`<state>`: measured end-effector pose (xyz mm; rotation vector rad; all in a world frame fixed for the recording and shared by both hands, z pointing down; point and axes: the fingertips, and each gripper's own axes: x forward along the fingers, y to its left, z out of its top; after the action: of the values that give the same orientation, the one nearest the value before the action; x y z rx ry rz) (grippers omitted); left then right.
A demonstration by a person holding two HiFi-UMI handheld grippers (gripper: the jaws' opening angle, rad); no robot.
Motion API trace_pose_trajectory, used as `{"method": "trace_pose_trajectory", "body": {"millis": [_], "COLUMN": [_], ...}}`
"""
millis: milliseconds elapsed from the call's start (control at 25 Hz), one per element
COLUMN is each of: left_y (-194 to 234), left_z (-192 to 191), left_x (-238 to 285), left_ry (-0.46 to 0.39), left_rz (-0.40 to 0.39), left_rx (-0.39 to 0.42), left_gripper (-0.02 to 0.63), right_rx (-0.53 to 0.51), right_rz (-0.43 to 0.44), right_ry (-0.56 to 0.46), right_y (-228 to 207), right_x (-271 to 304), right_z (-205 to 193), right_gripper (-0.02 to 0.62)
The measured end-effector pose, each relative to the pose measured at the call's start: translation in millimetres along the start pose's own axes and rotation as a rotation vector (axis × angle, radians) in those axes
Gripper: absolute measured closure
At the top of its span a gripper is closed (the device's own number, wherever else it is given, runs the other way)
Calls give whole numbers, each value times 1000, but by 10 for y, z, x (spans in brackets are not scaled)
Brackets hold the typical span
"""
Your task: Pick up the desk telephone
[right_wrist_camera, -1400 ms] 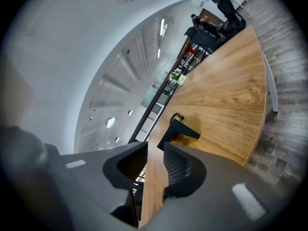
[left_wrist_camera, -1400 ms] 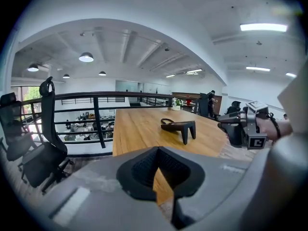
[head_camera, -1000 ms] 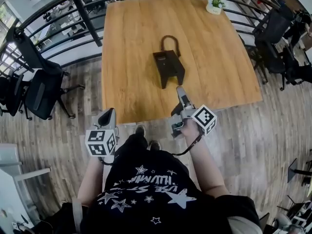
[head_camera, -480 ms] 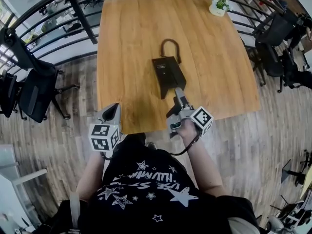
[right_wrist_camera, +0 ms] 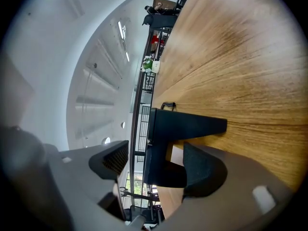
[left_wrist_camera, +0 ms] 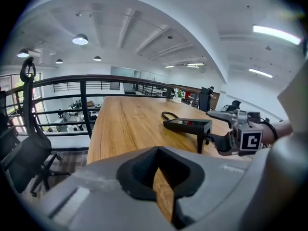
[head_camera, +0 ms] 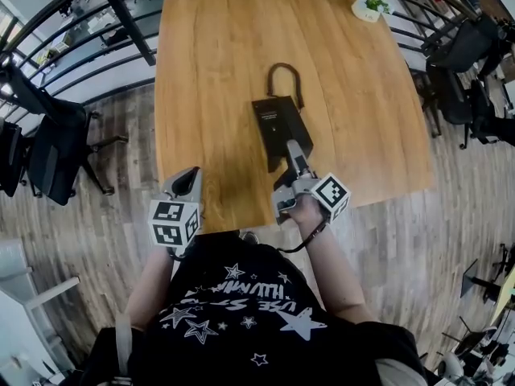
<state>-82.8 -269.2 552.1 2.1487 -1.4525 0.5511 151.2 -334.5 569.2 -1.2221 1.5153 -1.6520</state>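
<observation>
Item: desk telephone (head_camera: 278, 127), black and wedge-shaped. It is set on the wooden worktop (head_camera: 209, 71) about midway across and nearer the front edge. A looped black cord (head_camera: 282, 75) lies at its far end.

Right claw (head_camera: 294, 153): held at the telephone's near end and turned on its side. The jaws are spread wide, and in the right gripper view the telephone's dark body is seen between them. One pad (right_wrist_camera: 113, 160) stands clear of it, and no grip is closed.

Left claw (head_camera: 189, 179): held over the front edge of the worktop, well apart from the telephone. The jaws are drawn together to a thin slit through which only wood is seen. Nothing is held.

Also listed: a potted plant (head_camera: 368, 6) at the far right corner, a black railing (head_camera: 121, 10) behind the worktop, and an office chair (head_camera: 48, 147) on the floor to the left.
</observation>
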Motion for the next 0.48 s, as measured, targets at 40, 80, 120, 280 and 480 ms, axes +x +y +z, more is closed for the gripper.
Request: {"method": "trace_pose_trajectory", "body": {"millis": [40,80,120,280,480], "left_y": [14,26,38,61,70], "left_z": [5,14,22,43,59], "left_x": [27,54,79,168,260], "left_ry": [4,7,10,17,30], "left_rz": [-2,-4,-6,-10,-23], "left_rx": [0,0,0,-1,1], "left_gripper": [604,604,604,604,604], "right_rx": [-1,0,-1,-30,-38], "right_rz": [1,-3,-8,-35,-67], "right_ry": [-2,-3,-4,-3,-9], "right_y": [11,15,13,-18,-45], "right_x": [37,71,103,191,267], "right_z": [5,11,21,62,78], "right_gripper": [245,245,245,248,255]}}
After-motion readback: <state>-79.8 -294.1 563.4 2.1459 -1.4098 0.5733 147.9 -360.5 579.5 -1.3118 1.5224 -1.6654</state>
